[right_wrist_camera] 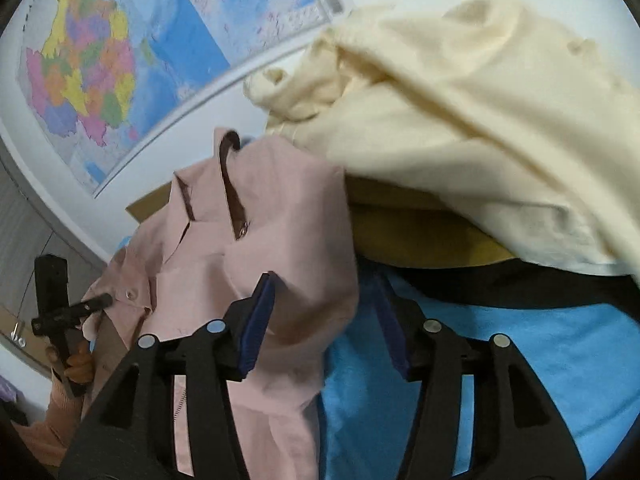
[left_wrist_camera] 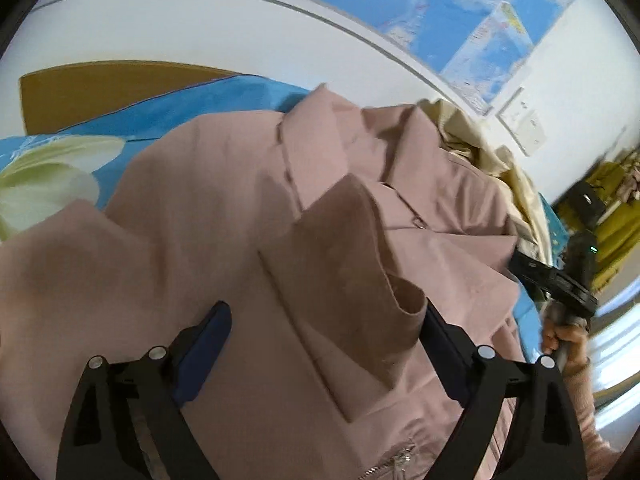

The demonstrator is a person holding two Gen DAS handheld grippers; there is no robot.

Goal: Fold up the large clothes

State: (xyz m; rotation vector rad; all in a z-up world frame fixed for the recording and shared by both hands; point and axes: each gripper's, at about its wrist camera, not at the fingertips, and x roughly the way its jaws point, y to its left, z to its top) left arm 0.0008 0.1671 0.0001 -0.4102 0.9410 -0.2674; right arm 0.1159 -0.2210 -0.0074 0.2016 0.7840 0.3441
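Observation:
A pink jacket (left_wrist_camera: 192, 208) lies spread on a blue bedsheet (left_wrist_camera: 224, 104), collar away from me. One sleeve (left_wrist_camera: 344, 280) is folded back across its front, and the cuff end rests between the wide-apart fingers of my left gripper (left_wrist_camera: 326, 320), which is open; the pads do not press on it. In the right wrist view the jacket (right_wrist_camera: 272, 220) fills the left and middle. My right gripper (right_wrist_camera: 324, 316) stands open over the jacket's right edge. Some pink cloth lies between the blue pads without being pinched.
A cream garment (right_wrist_camera: 460, 120) is heaped at the head of the bed over a brown headboard (right_wrist_camera: 400, 232). Bare blue sheet (right_wrist_camera: 500, 360) lies right of the jacket. Maps (right_wrist_camera: 100, 60) hang on the white wall. A hand (left_wrist_camera: 560, 336) holds the other gripper at the right edge.

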